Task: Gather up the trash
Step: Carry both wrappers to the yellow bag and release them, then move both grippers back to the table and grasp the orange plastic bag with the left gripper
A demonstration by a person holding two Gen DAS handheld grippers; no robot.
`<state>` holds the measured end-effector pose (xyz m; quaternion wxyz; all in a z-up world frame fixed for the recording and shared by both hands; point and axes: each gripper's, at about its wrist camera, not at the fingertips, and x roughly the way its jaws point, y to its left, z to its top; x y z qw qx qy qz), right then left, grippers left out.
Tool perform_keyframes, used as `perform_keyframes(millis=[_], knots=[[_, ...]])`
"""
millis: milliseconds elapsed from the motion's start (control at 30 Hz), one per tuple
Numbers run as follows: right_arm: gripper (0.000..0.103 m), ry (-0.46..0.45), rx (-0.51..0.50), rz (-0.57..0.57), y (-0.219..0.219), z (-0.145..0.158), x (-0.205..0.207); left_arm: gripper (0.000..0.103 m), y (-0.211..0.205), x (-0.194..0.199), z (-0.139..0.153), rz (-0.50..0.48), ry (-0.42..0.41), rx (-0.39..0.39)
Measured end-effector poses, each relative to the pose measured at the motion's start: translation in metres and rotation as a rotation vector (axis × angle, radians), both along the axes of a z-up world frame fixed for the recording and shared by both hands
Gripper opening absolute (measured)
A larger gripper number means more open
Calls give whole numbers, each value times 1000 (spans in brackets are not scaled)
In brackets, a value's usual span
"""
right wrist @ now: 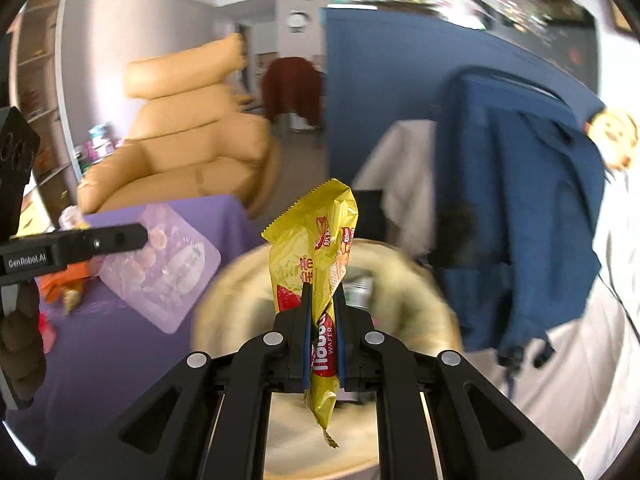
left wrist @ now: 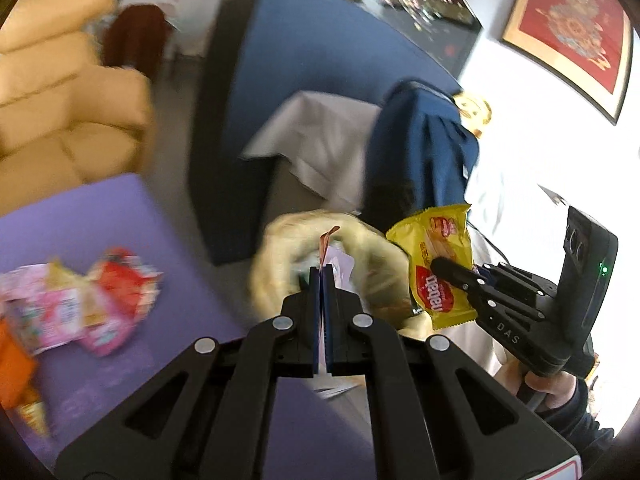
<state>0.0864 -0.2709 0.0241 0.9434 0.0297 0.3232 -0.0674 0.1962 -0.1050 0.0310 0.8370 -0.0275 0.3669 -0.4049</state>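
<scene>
Two grippers are in play, each pinching one piece of trash. The left gripper [left wrist: 321,276] has its jaws pressed together on one thin clear plastic pouch [right wrist: 160,264], which hangs flat out to the near left over the purple table [left wrist: 120,208] in the right wrist view. The right gripper [right wrist: 322,300] is clamped on one yellow wafer wrapper [right wrist: 316,248], whose crimped top stands up above the fingers and whose tail hangs below them.

One round pale basket [right wrist: 416,280] sits just beyond both grippers, blurred, with some pieces already inside; how many cannot be told. Both held pieces hover over or just beside its rim.

On the purple table at the near left lies one heap of wrappers [left wrist: 80,304], pink, red and orange, too smeared to count.

Farther off stand one tan armchair [right wrist: 188,148], one blue partition [left wrist: 304,56] and one blue backpack [right wrist: 516,216] on the right. One red framed picture [left wrist: 576,24] hangs on the far right wall.
</scene>
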Motion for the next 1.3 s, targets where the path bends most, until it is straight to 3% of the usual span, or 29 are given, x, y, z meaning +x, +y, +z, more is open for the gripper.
perform_keyframes(millis=[233, 300, 400, 633, 800, 900, 1133, 1200, 1267, 1300], knots=[[11, 16, 3, -73, -35, -10, -2, 3, -72, 20, -40, -89, 104, 7], [11, 20, 9, -71, -39, -12, -1, 22, -79, 26, -48, -85, 116, 12], [11, 40, 37, -48, -41, -21, 10, 30, -74, 29, -53, -70, 128, -8], [11, 138, 138, 27, -27, -50, 48, 35, -10, 26, -52, 68, 88, -55], [11, 286, 180, 76, -13, -87, 79, 36, 49, 19, -61, 188, 84, -26], [11, 351, 150, 78, -6, -103, 89, 37, 78, 11, -62, 240, 69, 8], [12, 364, 178, 60, -2, -100, 88, 41, 120, -3, -63, 288, 79, 9], [20, 353, 174, 55, 0, -95, 86, 41, 127, -6, -63, 292, 80, 5], [45, 320, 161, 47, 3, -87, 79, 42, 130, -9, -61, 287, 68, 8], [47, 309, 160, 48, 3, -83, 77, 42, 130, -10, -60, 285, 63, 9]])
